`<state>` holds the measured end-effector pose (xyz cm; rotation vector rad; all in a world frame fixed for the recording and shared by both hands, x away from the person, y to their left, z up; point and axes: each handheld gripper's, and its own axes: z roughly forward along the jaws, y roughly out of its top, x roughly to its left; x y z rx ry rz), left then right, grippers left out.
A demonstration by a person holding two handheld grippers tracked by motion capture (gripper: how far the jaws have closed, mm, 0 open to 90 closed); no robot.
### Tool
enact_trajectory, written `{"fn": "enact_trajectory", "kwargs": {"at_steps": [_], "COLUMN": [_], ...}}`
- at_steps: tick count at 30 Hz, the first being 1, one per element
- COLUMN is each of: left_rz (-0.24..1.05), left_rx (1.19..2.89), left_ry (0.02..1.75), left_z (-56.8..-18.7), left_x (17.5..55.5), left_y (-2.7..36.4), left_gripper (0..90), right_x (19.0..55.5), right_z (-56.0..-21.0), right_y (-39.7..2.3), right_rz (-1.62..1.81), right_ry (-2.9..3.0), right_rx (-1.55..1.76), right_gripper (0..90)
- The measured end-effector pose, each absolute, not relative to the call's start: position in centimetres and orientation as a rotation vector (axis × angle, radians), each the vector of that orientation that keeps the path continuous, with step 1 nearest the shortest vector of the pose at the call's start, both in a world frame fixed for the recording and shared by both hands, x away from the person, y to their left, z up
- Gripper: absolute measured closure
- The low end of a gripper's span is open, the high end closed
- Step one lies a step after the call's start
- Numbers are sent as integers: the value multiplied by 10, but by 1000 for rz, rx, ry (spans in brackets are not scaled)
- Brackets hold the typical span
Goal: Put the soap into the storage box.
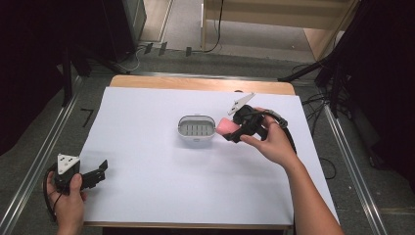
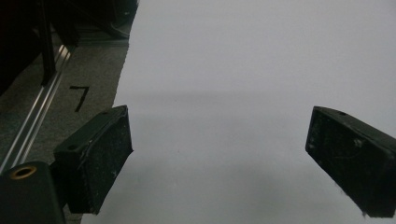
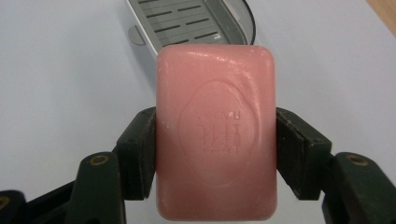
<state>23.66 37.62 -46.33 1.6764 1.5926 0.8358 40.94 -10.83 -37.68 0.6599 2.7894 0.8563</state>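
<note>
A pink bar of soap (image 3: pixel 215 135) with an embossed oval stamp is clamped by its long sides in my right gripper (image 3: pixel 215 154). In the high view the soap (image 1: pixel 224 126) hangs just right of a grey oval soap dish (image 1: pixel 196 128) with a slotted floor, and the right gripper (image 1: pixel 234 131) is held above the sheet. The soap dish (image 3: pixel 187 21) lies beyond the bar in the right gripper view. At the table's near left corner my left gripper (image 1: pixel 100 171) rests low, jaws wide apart; the left gripper (image 2: pixel 219 158) has nothing between its pads.
A large white sheet (image 1: pixel 161 166) covers the wooden table (image 1: pixel 195 82). Metal rails (image 1: pixel 44 156) run along both sides on the floor, and cables (image 1: pixel 318 100) lie off the right edge. Black stands crowd the back corners.
</note>
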Motion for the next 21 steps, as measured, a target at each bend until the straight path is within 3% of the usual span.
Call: {"fn": "enact_trajectory", "kwargs": {"at_steps": [21], "left_rz": [822], "left_rx": [1672], "left_ry": [1592], "left_z": [-463], "left_x": [237], "left_y": [377], "left_gripper": [76], "right_x": [423], "right_z": [-372], "right_y": [-72], "right_rz": [872], "right_ry": [2821], "right_rx": [503], "right_gripper": [385]}}
